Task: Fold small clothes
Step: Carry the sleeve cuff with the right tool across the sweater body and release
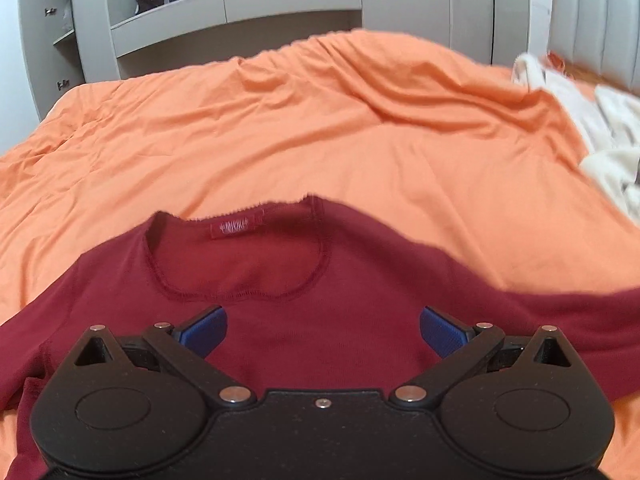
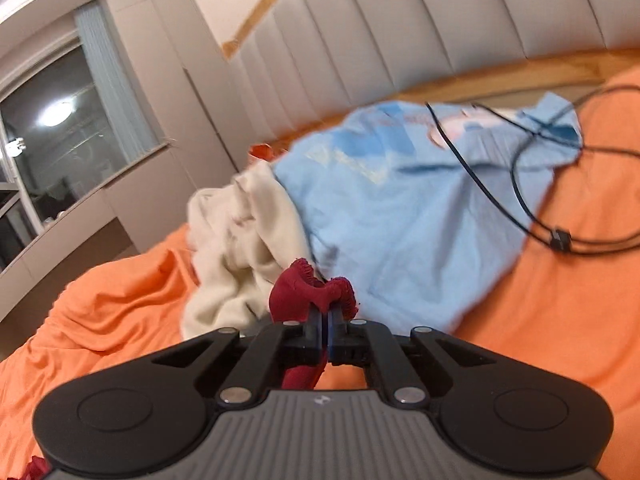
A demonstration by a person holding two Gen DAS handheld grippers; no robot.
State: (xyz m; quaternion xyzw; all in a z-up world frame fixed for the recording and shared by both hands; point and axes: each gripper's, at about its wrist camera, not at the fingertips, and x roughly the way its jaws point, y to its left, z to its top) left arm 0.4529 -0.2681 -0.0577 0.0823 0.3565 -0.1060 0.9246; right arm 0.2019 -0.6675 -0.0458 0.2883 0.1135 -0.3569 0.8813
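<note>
A dark red long-sleeved shirt (image 1: 248, 280) lies on the orange bedsheet (image 1: 280, 128), neckline and label facing away from me. My left gripper (image 1: 323, 330) is open, its blue pads (image 1: 208, 330) spread wide just above the shirt's chest below the collar. In the right wrist view my right gripper (image 2: 325, 320) is shut on a bunched piece of the same dark red fabric (image 2: 312, 288), which sticks out past the fingertips and hangs down beneath them.
A cream garment (image 2: 240, 248) and a light blue printed shirt (image 2: 400, 200) lie heaped ahead of the right gripper, with a black cable (image 2: 532, 216) across them. A padded headboard (image 2: 400, 32) stands behind. Grey cabinets (image 1: 280, 8) stand beyond the bed's far edge.
</note>
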